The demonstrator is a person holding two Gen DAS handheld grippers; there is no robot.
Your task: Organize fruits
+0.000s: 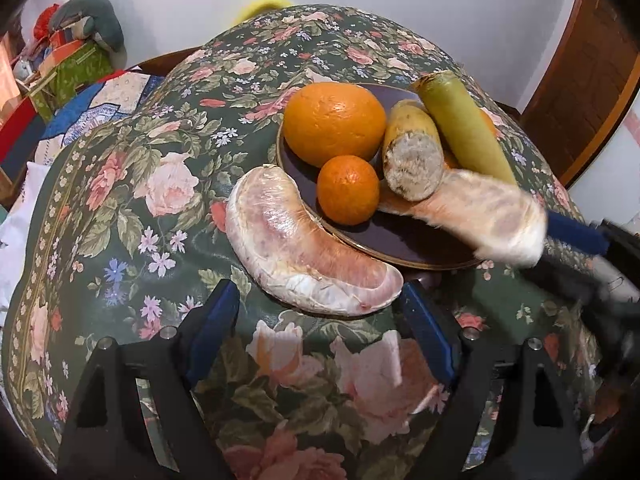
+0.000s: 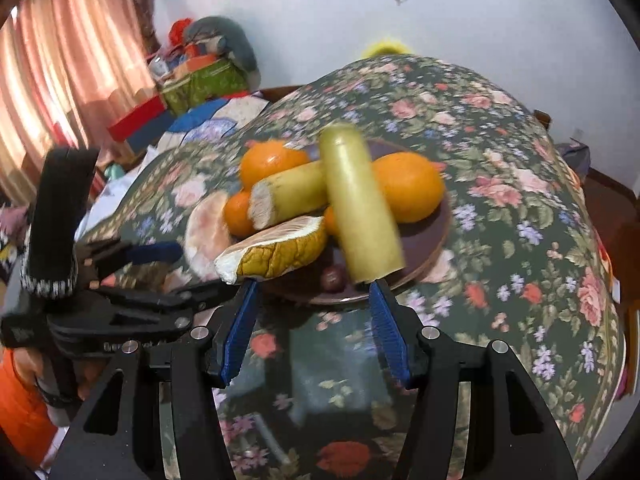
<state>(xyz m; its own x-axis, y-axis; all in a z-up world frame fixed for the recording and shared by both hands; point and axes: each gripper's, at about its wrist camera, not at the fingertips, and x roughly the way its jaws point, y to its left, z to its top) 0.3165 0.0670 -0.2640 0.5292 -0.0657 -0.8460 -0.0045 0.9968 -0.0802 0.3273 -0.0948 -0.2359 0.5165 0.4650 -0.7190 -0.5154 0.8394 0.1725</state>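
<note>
Both grippers, left (image 1: 316, 316) and right (image 2: 314, 320), jaws apart, at plate (image 1: 400, 236) rim; 1 pomelo segment (image 1: 304, 248) overhanging.

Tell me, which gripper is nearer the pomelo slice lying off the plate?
Left. The left gripper straddles the pomelo slice, open; the right gripper sits further over by the plate.
</note>
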